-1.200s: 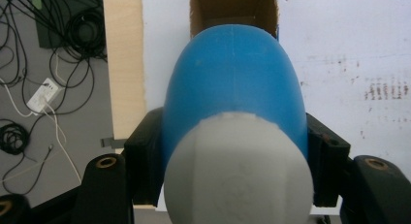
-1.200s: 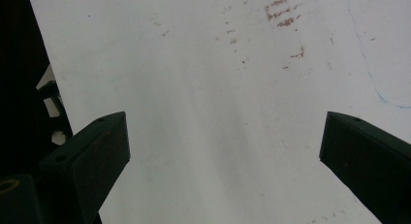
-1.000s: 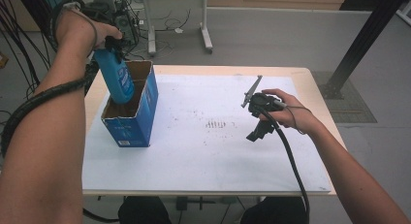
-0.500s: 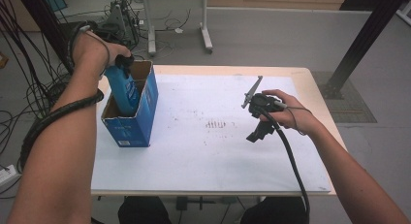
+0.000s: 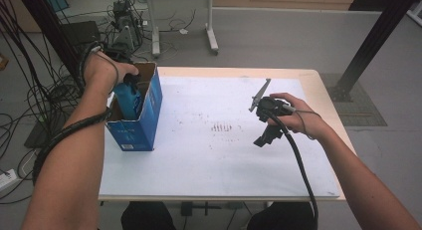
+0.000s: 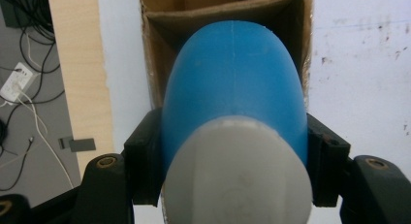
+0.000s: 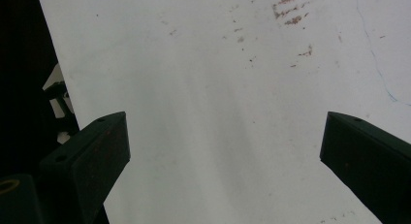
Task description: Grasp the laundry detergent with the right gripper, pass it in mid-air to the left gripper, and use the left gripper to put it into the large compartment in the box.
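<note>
Blue bottle (image 6: pixel 232 83), white cap (image 6: pixel 237 175); blue box (image 5: pixel 133 133), brown inside; white table (image 5: pixel 209 160), reddish specks.

White tabletop (image 5: pixel 199 160) with reddish smudges (image 5: pixel 225 126); floor cables (image 5: pixel 30 90).

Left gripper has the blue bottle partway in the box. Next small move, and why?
Probably lower it straight down until it seats. The left gripper is shut on the blue bottle, whose lower end sits inside the open cardboard box while its upper part stands above the rim. Release only once it rests.

Black jaws, brass screws, trailing black cables.
</note>
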`<state>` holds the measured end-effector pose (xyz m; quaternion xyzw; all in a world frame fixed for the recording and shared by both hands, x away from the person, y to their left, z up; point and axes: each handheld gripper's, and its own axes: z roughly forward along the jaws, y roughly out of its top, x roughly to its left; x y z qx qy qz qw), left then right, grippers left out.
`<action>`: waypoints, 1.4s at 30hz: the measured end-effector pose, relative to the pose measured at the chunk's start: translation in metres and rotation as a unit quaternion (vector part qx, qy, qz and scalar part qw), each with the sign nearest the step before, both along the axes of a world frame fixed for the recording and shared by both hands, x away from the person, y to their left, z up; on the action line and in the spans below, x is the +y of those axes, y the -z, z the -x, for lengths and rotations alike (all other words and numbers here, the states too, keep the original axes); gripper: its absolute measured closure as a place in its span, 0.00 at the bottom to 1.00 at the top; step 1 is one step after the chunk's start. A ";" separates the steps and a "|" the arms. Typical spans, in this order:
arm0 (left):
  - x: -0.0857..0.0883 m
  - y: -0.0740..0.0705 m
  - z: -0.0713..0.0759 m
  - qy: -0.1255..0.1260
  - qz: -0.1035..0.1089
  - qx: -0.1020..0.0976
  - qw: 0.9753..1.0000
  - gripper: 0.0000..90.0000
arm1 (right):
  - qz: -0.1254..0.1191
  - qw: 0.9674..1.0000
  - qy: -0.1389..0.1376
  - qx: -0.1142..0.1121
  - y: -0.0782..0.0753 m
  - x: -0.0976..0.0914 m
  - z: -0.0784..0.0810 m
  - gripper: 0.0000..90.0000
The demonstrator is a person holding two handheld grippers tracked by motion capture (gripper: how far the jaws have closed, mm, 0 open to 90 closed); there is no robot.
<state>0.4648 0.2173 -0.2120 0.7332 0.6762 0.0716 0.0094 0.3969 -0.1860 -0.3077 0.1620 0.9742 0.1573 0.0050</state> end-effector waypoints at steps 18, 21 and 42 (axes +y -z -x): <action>0.002 0.038 0.001 -0.003 -0.004 -0.004 1.000 0.42 | 0.002 1.000 0.002 0.001 0.002 0.001 -0.001 0.04; 0.002 0.043 0.002 -0.003 -0.001 -0.002 1.000 0.42 | 0.001 1.000 0.003 0.001 0.002 0.000 -0.002 0.04; 0.000 0.054 0.004 -0.004 -0.004 -0.002 1.000 0.42 | 0.004 1.000 0.002 -0.002 0.002 0.001 -0.001 0.04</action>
